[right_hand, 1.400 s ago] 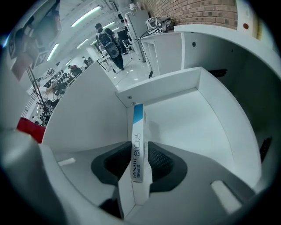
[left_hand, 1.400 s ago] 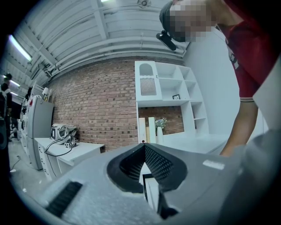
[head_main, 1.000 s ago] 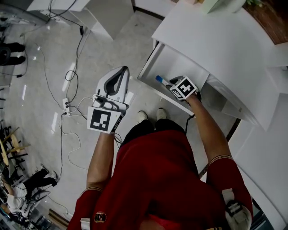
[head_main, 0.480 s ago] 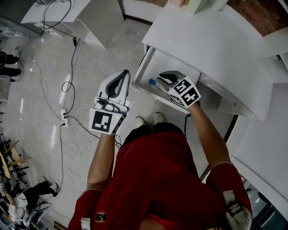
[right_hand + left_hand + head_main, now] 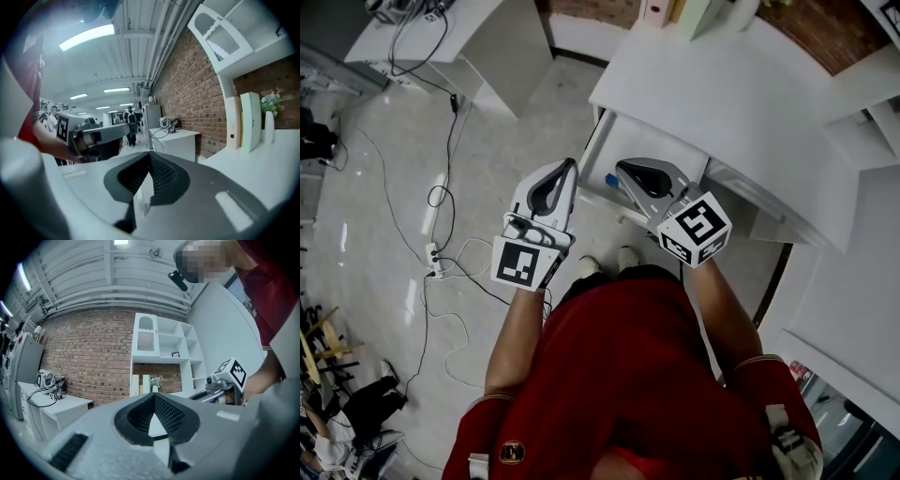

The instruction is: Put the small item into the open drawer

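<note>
A: Head view: whereabouts of the small item?
B: Inside the open drawer, near its front wall, just beside the right tool.
A: Tools?
B: Right tool pressed together, empty. Left tool likewise, above the floor.

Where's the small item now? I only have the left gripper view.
Observer: The head view shows a small blue-capped item lying in the open drawer, near its front.
Operator: Anything held on the other side?
Observer: No. In the right gripper view the right gripper has its jaws together, with nothing between them.
Operator: And the one I'm riding on?
Observer: The head view puts the left gripper over the floor, left of the drawer and not above it.
</note>
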